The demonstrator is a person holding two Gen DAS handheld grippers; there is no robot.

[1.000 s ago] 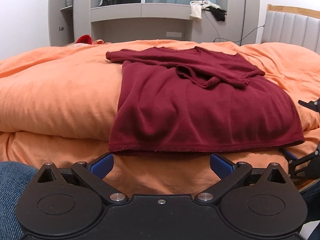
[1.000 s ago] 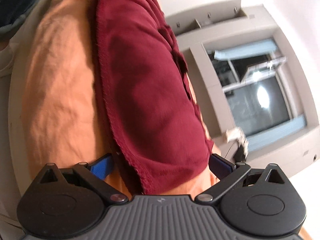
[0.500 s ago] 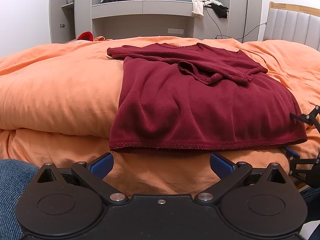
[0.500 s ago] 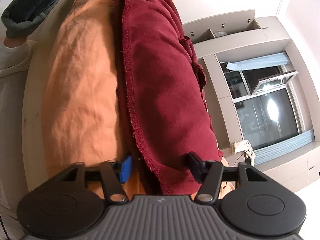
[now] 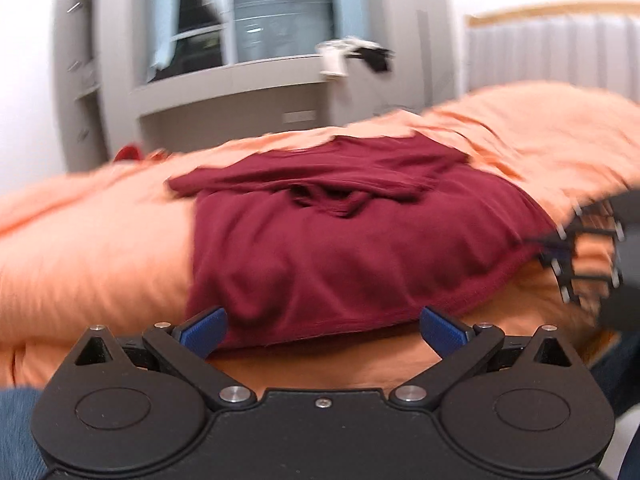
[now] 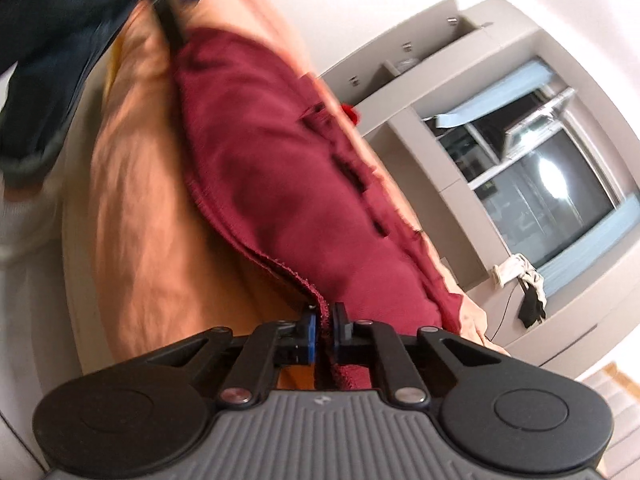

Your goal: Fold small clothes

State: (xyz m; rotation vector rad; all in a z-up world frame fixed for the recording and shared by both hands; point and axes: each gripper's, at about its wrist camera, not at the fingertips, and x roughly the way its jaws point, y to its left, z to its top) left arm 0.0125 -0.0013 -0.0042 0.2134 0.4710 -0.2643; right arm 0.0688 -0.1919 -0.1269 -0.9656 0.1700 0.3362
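One dark red knit top (image 5: 352, 248) lies spread on an orange duvet (image 5: 92, 248), its sleeves already folded across the chest and its bottom hem hanging toward the near edge of the bed. The right gripper (image 6: 324, 322) has just closed its jaws, and its blue pads now pinch the hem at the top's right corner, which rises off the bedding. The left gripper (image 5: 322, 326) is wide open, its blue pads either side of the hem near the left corner, gripping nothing. Doing this step well likely means closing the left gripper on the matching corner before lifting further, then carrying both corners level toward the neckline so the fold lands straight and the sleeves stay tucked. The duvet is soft and puffy, so the fabric may drag and wrinkle. Beyond the bed stand a grey built-in shelf unit (image 5: 240, 92) around a dark window (image 6: 540, 196), a padded headboard (image 5: 560, 56) at the right, and white walls. Both views are motion-blurred.
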